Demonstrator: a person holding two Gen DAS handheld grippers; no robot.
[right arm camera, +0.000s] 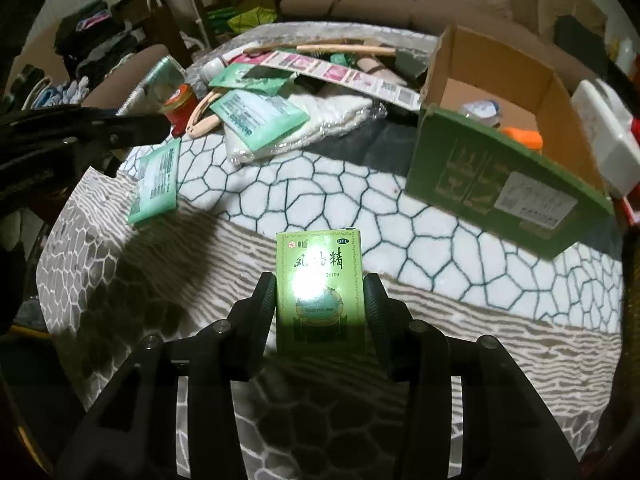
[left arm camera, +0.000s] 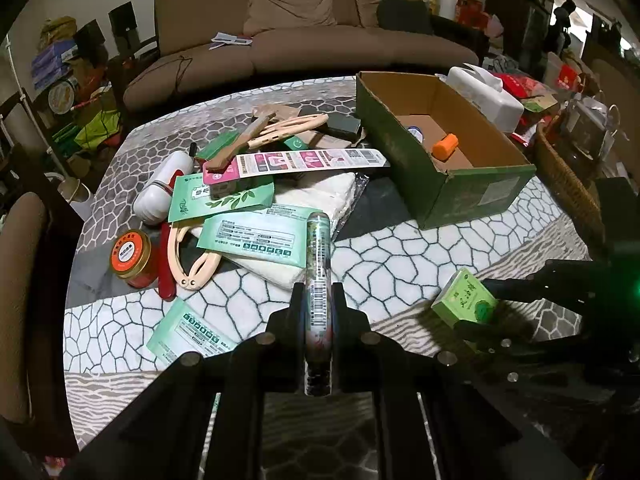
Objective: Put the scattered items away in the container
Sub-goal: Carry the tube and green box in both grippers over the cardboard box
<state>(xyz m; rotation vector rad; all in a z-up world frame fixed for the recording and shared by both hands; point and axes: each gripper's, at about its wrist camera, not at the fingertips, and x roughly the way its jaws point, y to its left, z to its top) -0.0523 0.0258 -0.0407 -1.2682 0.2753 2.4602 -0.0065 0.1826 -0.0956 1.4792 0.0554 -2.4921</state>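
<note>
My left gripper (left arm camera: 318, 288) is shut on a slim printed tube (left arm camera: 318, 240), which sticks out forward above the patterned tablecloth. At the lower right my right gripper (left arm camera: 486, 306) holds a small green medicine box (left arm camera: 464, 298). In the right wrist view that green box (right arm camera: 320, 280) fills the gap of the right gripper (right arm camera: 320, 282), with a pad against each side. The green cardboard container (left arm camera: 448, 184) stands open at the right with an orange cap (left arm camera: 445, 146) inside. A pile of green sachets (left arm camera: 256, 236), a white cloth (left arm camera: 320, 196) and beige clips (left arm camera: 192, 260) lies left of it.
An orange-lidded jar (left arm camera: 132, 258), a white bottle (left arm camera: 160, 192) and a long pink card (left arm camera: 296, 162) lie in the pile. One loose sachet (right arm camera: 156, 184) sits near the table's edge. A white tissue box (left arm camera: 484, 96) and a wicker basket (left arm camera: 568, 176) flank the container. A brown sofa (left arm camera: 300, 20) stands behind.
</note>
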